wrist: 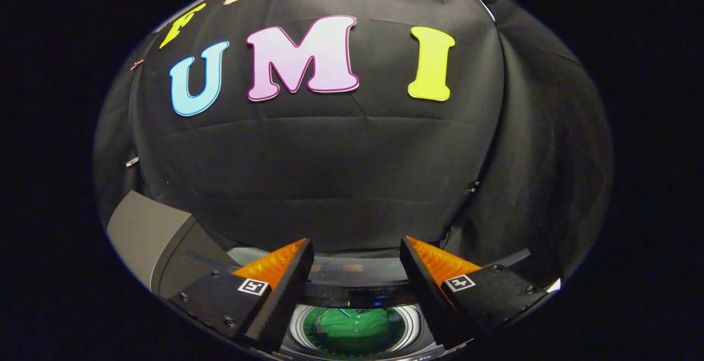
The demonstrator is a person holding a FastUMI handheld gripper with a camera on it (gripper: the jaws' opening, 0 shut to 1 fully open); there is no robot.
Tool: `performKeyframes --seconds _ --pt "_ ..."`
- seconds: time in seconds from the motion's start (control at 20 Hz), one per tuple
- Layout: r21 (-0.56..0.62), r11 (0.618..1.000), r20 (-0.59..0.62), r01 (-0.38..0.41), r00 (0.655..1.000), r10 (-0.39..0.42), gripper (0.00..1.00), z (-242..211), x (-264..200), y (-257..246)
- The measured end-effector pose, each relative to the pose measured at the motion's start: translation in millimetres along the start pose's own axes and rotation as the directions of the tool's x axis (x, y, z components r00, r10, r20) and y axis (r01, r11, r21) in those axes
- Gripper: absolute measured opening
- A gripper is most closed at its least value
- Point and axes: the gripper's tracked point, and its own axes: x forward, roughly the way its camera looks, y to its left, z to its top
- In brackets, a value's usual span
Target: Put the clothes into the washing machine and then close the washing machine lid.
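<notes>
With the green clothes already in the washer drum below the gripper, whose 2 fingers gape wide and empty, closing the lid seems next.

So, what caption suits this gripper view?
Open gripper above the washing machine drum, green garment already inside.
</notes>
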Motion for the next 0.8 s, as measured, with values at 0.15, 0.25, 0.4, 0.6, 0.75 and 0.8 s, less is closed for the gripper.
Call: performKeyframes --seconds 0.15,0.25,0.4,0.6,0.75,0.8 --pt "0.0 1.0 -0.01 0.016 1.0 -0.016 0.99 -13.4 -13.3 -0.4" --pt "0.001 1.0 -0.018 0.023 1.0 -0.023 0.99 -24.8 -22.7 -0.6" --pt "0.0 0.999 -0.051 0.035 0.998 -0.035 0.99 -46.8 -36.5 -0.9" --pt "-0.009 0.999 -0.133 0.051 0.99 -0.052 0.99 -103.7 -55.9 6.6" --pt "0.027 0.998 -0.108 0.063 0.992 -0.06 0.99 -120.5 -79.4 27.0" --pt "0.042 0.997 -0.105 0.06 0.993 -0.055 0.99 -124.4 -84.3 37.2"
